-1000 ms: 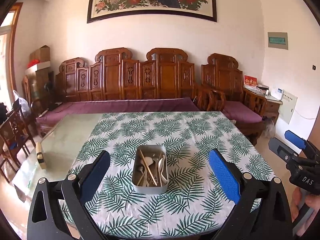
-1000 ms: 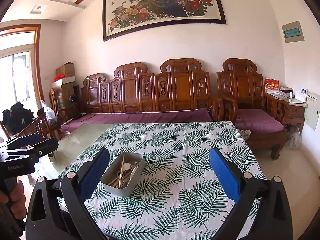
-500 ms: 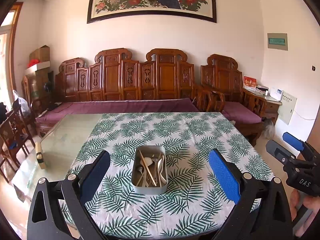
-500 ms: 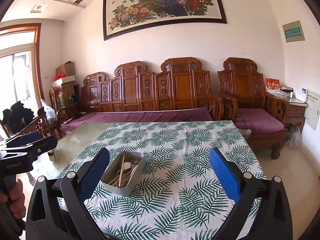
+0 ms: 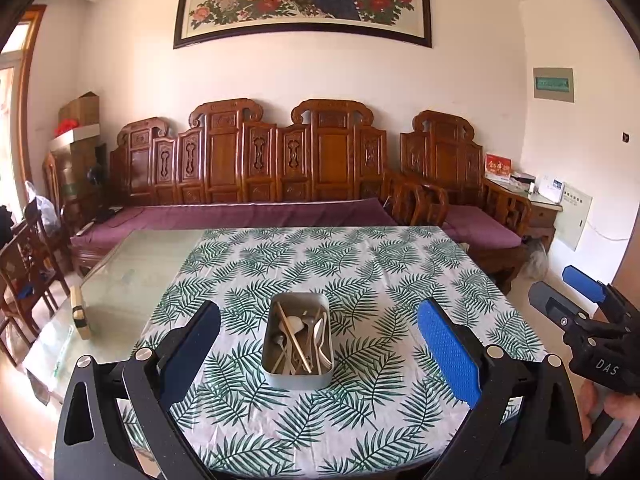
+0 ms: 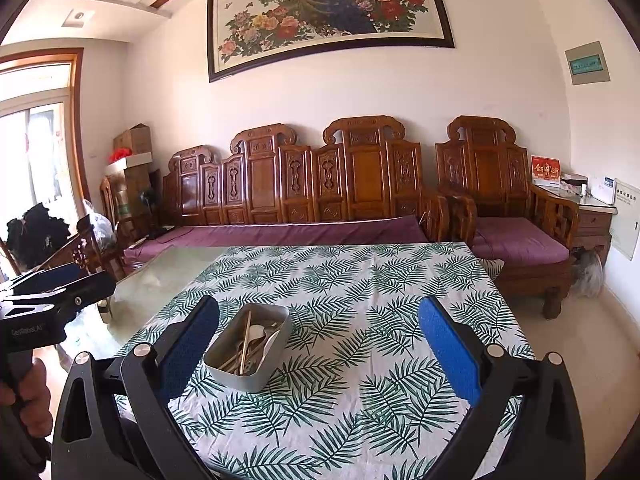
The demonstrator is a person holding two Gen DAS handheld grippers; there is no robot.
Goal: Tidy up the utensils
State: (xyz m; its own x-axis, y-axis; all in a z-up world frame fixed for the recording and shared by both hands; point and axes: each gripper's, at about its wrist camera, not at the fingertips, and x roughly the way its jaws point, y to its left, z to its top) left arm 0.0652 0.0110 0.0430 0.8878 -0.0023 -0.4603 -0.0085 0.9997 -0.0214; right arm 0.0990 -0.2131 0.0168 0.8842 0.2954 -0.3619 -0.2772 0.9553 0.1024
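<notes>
A grey metal tin (image 5: 298, 342) sits on the leaf-print tablecloth (image 5: 360, 272), holding several spoons and wooden chopsticks (image 5: 294, 338). My left gripper (image 5: 318, 346) hovers above the near table edge, wide open, with the tin straight ahead between its blue pads and nothing held. The right gripper (image 5: 576, 300) shows at the far right of the left wrist view, held by a hand. In the right wrist view the tin (image 6: 248, 350) lies ahead to the left, near the left finger; my right gripper (image 6: 318, 346) is open and empty. The left gripper (image 6: 60, 284) appears at the left edge.
A bare glass tabletop strip (image 5: 132, 276) runs left of the cloth, with a small wooden block (image 5: 78, 312) on it. A carved wooden sofa (image 5: 260, 168) with purple cushions stands behind the table. Wooden chairs (image 5: 24, 264) stand at the left, an armchair (image 6: 504, 208) at the right.
Both views have shifted only slightly. The right gripper has edged a little left and up in the left wrist view. The tin has not moved.
</notes>
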